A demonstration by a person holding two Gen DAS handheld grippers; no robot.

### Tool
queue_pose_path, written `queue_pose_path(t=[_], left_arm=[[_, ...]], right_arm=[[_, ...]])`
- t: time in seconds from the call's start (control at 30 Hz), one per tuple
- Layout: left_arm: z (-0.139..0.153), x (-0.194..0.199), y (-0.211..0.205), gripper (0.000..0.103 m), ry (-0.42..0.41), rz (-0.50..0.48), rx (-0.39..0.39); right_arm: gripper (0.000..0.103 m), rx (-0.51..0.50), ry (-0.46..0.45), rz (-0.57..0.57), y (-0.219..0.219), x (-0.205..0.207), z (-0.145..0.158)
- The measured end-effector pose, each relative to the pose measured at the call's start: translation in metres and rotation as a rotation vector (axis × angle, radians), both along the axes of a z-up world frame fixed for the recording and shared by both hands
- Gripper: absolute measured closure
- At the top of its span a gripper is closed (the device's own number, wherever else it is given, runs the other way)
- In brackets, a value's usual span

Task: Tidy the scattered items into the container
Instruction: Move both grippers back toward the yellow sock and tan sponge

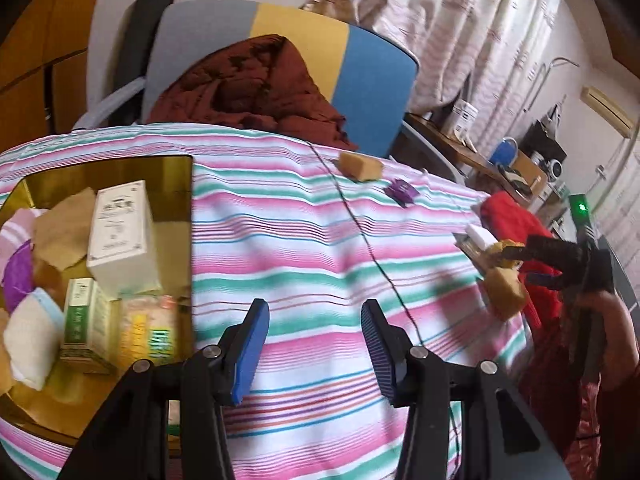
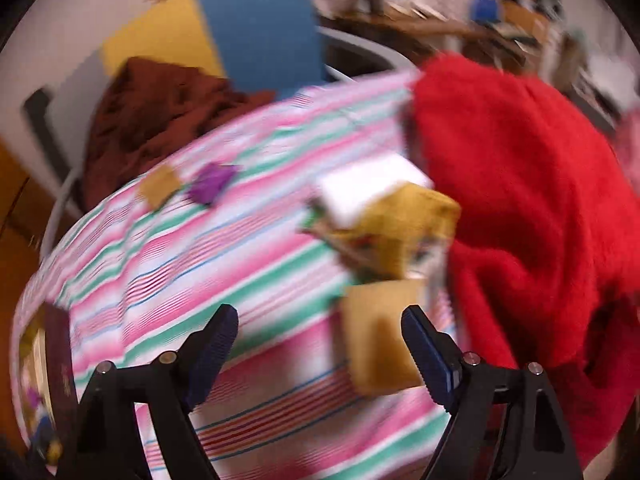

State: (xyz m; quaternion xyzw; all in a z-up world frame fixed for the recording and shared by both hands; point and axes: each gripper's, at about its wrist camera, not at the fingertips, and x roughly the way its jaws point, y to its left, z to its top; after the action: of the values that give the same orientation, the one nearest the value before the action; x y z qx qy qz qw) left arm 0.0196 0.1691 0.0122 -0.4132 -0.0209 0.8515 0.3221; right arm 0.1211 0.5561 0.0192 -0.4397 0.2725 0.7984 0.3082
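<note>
A gold container [image 1: 120,172] at the left holds a white box [image 1: 120,232], a green box, cloths and packets. My left gripper [image 1: 315,320] is open above the striped cloth just right of the container, with nothing between its fingers. My right gripper [image 2: 320,332] is open in a blurred view. A tan sponge block [image 2: 380,340] lies on the cloth between its fingers, close to the right one and far from the left one. Beyond it sit a white block [image 2: 368,188] and a yellow-brown item [image 2: 416,216]. Farther off lie another tan sponge [image 1: 360,166] and a purple wrapper [image 1: 401,191].
A red fluffy garment [image 2: 520,180] is heaped at the table's right edge. A thin black cord [image 1: 360,232] runs across the striped cloth [image 1: 300,240]. Behind the table stands a grey, yellow and blue chair [image 1: 300,40] with a maroon cloth [image 1: 248,88] on it.
</note>
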Motion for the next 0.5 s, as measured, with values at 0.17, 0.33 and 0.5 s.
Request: queue_pose_path(t=[0.17,0.33,0.5], left_arm=[[-0.003,0.006,0.007,0.055,0.000,-0.015,-0.014],[-0.005,0.006,0.011,0.055,-0.007,-0.014,-0.017],[-0.007,0.009,0.014,0.055,-0.017,-0.024,-0.016]], right_arm=[[0.011,-0.147,-0.030,-0.029,0.025,-0.001,-0.025],[0.013,-0.185,0.124,0.224,-0.011,-0.017,-0.006],[0.011,0.049,0.225,0.177,-0.012,-0.009,0.042]])
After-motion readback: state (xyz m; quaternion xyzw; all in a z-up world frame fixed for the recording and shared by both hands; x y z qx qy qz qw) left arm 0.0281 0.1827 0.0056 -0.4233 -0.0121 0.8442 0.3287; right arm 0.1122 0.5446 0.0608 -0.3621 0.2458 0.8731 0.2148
